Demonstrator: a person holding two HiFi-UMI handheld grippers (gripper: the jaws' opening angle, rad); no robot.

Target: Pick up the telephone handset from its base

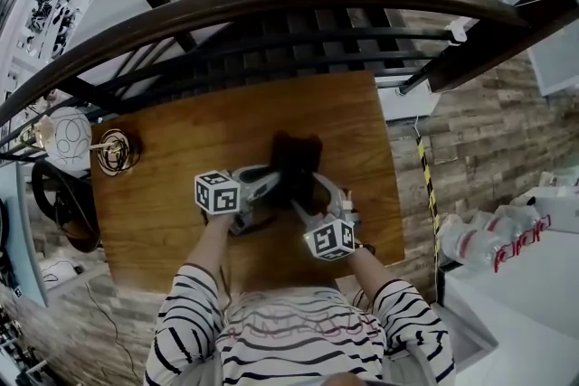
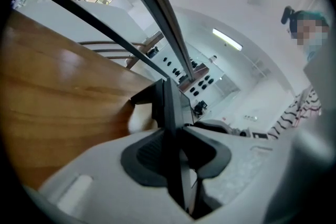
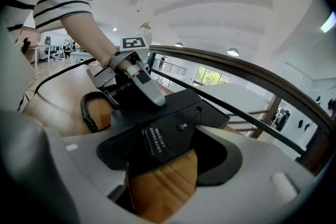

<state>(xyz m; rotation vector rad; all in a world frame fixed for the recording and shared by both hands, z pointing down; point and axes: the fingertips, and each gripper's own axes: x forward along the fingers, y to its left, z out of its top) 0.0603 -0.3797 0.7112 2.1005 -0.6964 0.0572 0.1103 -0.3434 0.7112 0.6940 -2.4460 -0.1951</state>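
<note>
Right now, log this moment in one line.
left gripper jaws closed on telephone edge | right gripper jaws open around telephone base

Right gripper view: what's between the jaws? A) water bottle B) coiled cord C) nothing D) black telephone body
D: the black telephone body, printed label showing, lies between the spread jaws of the right gripper; the coiled cord sits off to the left, outside them.

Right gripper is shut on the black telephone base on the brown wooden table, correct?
No: the right gripper stands wide open around a corner of the black telephone base on the brown wooden table; the right gripper view shows it.
</note>
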